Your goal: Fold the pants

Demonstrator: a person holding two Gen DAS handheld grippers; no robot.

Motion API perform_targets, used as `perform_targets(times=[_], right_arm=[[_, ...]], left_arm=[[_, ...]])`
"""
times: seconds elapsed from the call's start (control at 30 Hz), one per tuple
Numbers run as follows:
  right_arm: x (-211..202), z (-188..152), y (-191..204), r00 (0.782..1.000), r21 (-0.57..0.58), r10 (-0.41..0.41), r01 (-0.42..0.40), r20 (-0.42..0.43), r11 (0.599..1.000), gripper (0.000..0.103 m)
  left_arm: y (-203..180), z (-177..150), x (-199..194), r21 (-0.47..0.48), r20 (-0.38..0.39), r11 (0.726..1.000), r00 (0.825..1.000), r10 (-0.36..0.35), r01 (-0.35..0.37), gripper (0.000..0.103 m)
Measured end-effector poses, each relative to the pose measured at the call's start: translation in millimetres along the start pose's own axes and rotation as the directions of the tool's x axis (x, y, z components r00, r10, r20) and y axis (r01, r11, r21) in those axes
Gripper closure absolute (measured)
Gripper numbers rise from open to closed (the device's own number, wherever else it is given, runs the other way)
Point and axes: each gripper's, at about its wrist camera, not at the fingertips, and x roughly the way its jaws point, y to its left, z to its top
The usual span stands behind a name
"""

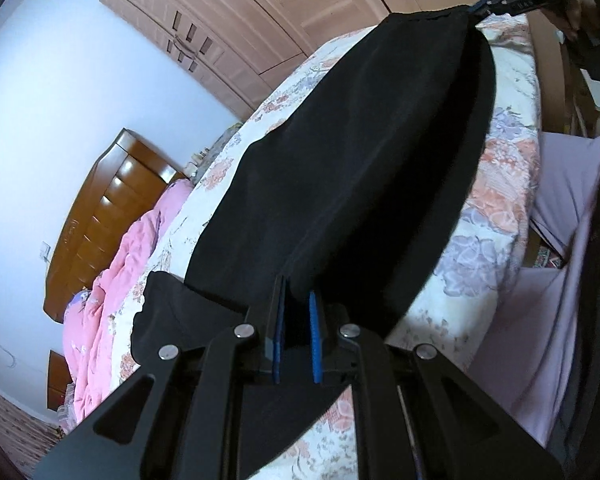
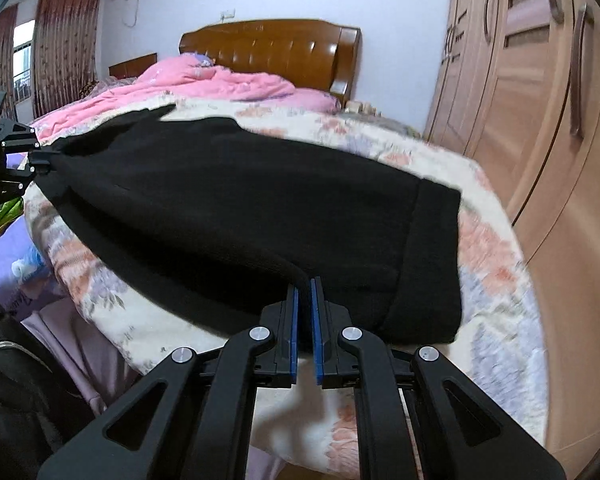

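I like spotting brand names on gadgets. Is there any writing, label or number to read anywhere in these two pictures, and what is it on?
Nothing reads clearly.
Right gripper, far off in the left view: small pale marks on its body, too blurred to read.
Headboard: a faint mark on the wood, too small to read.
Pants, quilt, wardrobe: no writing visible.

The black pants (image 2: 240,208) cover much of the floral bedspread (image 2: 488,248) beneath. The wardrobe (image 2: 540,92) runs off the right edge, blurred. The far curtains (image 2: 66,40) are cropped at the top.
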Motion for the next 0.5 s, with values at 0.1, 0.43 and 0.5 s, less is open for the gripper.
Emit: perform_targets(times=[0.1, 0.43, 0.5], right_arm=[[13.2, -8.0, 0.7, 0.999, 0.000, 0.003, -0.003, -0.037, 1.000, 0.095], [13.2, -7.2, 2.0, 0.999, 0.023, 0.007, -0.006, -0.043, 1.000, 0.094], [13.6, -8.0, 1.0, 0.999, 0.049, 0.012, -0.010, -0.039, 0.999, 0.093]], left_arm=[[-8.8, -8.5, 11.0, 0.000, -0.034, 0.999, 0.999, -0.041, 0.042, 0.093], [-11.8, -12.3, 18.2, 0.008, -0.032, 0.999, 0.998, -0.050, 0.050, 0.075], [-13.0, -11.4, 24.1, 0.046, -0.042, 0.997, 0.997, -0.063, 0.065, 0.071]])
